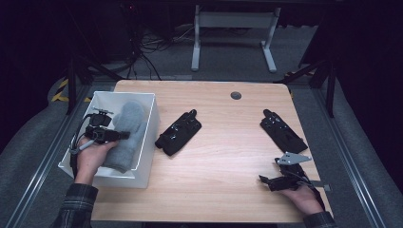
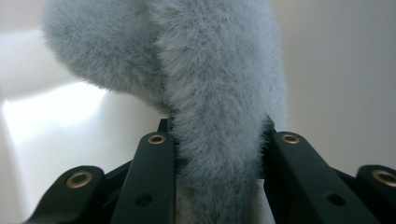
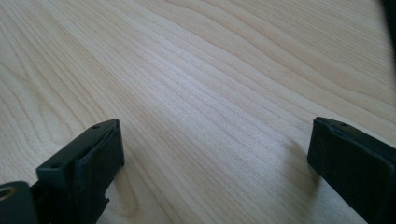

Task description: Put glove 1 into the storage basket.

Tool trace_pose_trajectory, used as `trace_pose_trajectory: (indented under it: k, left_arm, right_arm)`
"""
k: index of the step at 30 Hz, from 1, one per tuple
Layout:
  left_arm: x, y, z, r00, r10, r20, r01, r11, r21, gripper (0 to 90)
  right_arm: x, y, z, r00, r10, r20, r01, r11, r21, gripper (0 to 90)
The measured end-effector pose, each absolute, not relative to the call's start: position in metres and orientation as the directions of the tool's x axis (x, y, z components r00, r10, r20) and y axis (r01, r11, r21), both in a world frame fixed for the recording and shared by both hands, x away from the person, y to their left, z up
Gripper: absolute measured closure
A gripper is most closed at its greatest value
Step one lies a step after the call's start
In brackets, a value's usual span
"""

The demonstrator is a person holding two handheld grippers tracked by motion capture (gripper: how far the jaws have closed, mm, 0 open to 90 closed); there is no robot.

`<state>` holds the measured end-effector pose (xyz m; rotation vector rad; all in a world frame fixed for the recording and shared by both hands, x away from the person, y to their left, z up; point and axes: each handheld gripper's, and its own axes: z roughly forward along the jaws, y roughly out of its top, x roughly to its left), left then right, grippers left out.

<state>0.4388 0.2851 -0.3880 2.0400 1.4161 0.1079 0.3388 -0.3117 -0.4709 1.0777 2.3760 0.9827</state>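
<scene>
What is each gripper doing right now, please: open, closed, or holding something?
Left gripper: closed on the grey fuzzy mitten, over the white bin.
Right gripper: open, nothing between its fingers, above the bare wooden table.

There is one grey fluffy mitten [image 1: 127, 133], and it sits in one white bin [image 1: 147, 142]. Two black gloves [image 1: 179, 133] lie on one wooden counter [image 1: 223, 161]. Two grippers are in hand.

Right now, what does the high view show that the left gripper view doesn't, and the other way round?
High view alone: the light wooden table, two black gloves lying on it, and the open right gripper. Left gripper view alone: a close look at black jaws pinching fur. Both share the fluffy grey mitten, the white plastic bin and the left gripper.
</scene>
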Motion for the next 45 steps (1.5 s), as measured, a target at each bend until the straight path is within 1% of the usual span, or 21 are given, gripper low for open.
trace_pose_trajectory:
  k: [7, 10, 14, 16, 18, 20, 21, 22, 24, 26, 29, 36, 37, 40, 41, 45]
  left_arm:
    - [0.447, 0.288, -0.405, 0.389, 0.87, -0.302, 0.841, -0.203, 0.501, 70.0]
    - [0.451, 0.29, -0.416, 0.369, 0.884, -0.286, 0.862, -0.21, 0.462, 68.4]
    - [0.452, 0.294, -0.422, 0.355, 0.888, -0.293, 0.869, -0.197, 0.454, 64.1]
    - [0.452, 0.295, -0.422, 0.353, 0.891, -0.288, 0.869, -0.198, 0.454, 58.0]
    - [0.451, 0.297, -0.42, 0.348, 0.892, -0.288, 0.867, -0.19, 0.46, 48.3]
    - [0.45, 0.298, -0.419, 0.342, 0.892, -0.294, 0.864, -0.176, 0.472, 40.8]
    - [0.449, 0.301, -0.415, 0.347, 0.889, -0.298, 0.854, -0.168, 0.492, 34.3]
    - [0.447, 0.301, -0.412, 0.347, 0.894, -0.283, 0.848, -0.17, 0.503, 30.6]
    - [0.444, 0.3, -0.404, 0.353, 0.9, -0.255, 0.836, -0.181, 0.517, 25.3]
    - [0.441, 0.299, -0.394, 0.361, 0.902, -0.237, 0.823, -0.188, 0.537, 22.0]
    - [0.437, 0.297, -0.378, 0.373, 0.9, -0.227, 0.794, -0.183, 0.58, 20.2]
    - [0.428, 0.282, -0.345, 0.45, 0.868, -0.209, 0.726, -0.22, 0.651, 18.9]
    - [0.428, 0.282, -0.345, 0.45, 0.868, -0.209, 0.726, -0.22, 0.651, 18.8]
    - [0.424, 0.266, -0.331, 0.495, 0.846, -0.198, 0.695, -0.249, 0.675, 18.3]
    - [0.424, 0.266, -0.331, 0.495, 0.846, -0.198, 0.695, -0.249, 0.675, 18.3]
    - [0.42, 0.246, -0.321, 0.546, 0.815, -0.195, 0.666, -0.281, 0.691, 18.2]
  right_arm:
    - [0.339, -0.312, -0.471, -0.649, 0.76, -0.031, 0.516, 0.47, 0.716, 4.0]
    - [0.339, -0.312, -0.471, -0.648, 0.761, -0.031, 0.517, 0.47, 0.716, 4.0]
    - [0.339, -0.312, -0.471, -0.648, 0.761, -0.032, 0.516, 0.47, 0.716, 3.9]
    - [0.339, -0.312, -0.471, -0.648, 0.761, -0.032, 0.516, 0.47, 0.716, 3.9]
    - [0.339, -0.312, -0.471, -0.649, 0.761, -0.032, 0.516, 0.47, 0.716, 3.9]
    - [0.339, -0.312, -0.471, -0.649, 0.76, -0.032, 0.516, 0.47, 0.716, 3.9]
    - [0.339, -0.312, -0.471, -0.648, 0.761, -0.032, 0.516, 0.47, 0.716, 3.9]
    - [0.339, -0.312, -0.471, -0.649, 0.76, -0.031, 0.516, 0.47, 0.716, 3.9]
    - [0.339, -0.312, -0.471, -0.649, 0.76, -0.032, 0.516, 0.47, 0.716, 3.9]
    - [0.339, -0.312, -0.471, -0.649, 0.76, -0.031, 0.516, 0.47, 0.716, 3.8]
    - [0.339, -0.312, -0.471, -0.649, 0.76, -0.031, 0.516, 0.471, 0.716, 3.8]
    - [0.339, -0.312, -0.471, -0.649, 0.76, -0.032, 0.516, 0.471, 0.715, 3.6]
    - [0.339, -0.312, -0.471, -0.649, 0.76, -0.032, 0.516, 0.471, 0.715, 3.6]
    - [0.339, -0.311, -0.471, -0.649, 0.76, -0.031, 0.517, 0.47, 0.716, 3.5]
    - [0.339, -0.311, -0.471, -0.649, 0.76, -0.031, 0.517, 0.47, 0.716, 3.5]
    - [0.339, -0.311, -0.471, -0.649, 0.76, -0.031, 0.517, 0.47, 0.716, 3.5]
